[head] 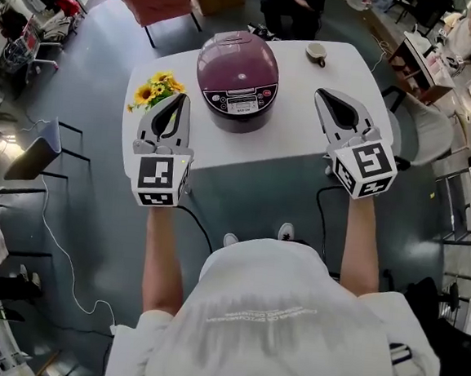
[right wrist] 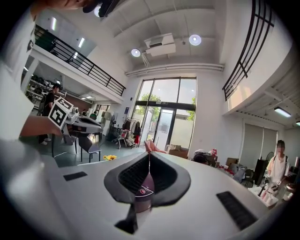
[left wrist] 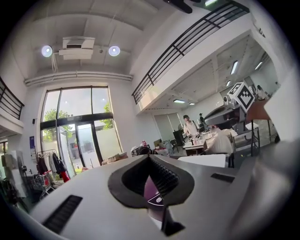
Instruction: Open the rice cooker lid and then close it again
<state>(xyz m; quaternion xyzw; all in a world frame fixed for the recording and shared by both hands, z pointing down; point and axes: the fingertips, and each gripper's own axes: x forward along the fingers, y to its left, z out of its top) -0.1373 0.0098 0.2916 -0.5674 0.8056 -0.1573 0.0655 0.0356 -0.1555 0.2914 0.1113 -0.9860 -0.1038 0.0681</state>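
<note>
- L gripper [head: 177, 103]: jaws fully together, nothing between them. It hangs over the near-left part of the white table [head: 306, 132]; its marker cube overhangs the near edge.
- R gripper [head: 325, 97]: jaws fully together, nothing held. It hangs over the table's right part, cube out past the near edge.
- Rice cooker [head: 237, 78]: maroon, lid down, at mid-table between the two grippers and touching neither. Control panel faces the person.
- Clearance: bare tabletop on both sides of the cooker, wider on the R. A strip of bare top lies between the cooker base and the near edge.
- Obstruction, L side: sunflowers [head: 154, 90] at the table's left edge, just beside the L gripper's tips.
- Obstruction, far side: cup [head: 316, 53] near the far-right edge, well apart from the cooker and the R gripper.
- L gripper view: pads meet at one line [left wrist: 150, 157]; a slice of the cooker [left wrist: 152, 192] shows in the opening below.
- R gripper view: same condition [right wrist: 149, 157]; the cooker [right wrist: 143, 190] shows below the pads.
- Floor: cable [head: 51, 232] runs along the left of the person; open floor around the table's near edge.
</note>
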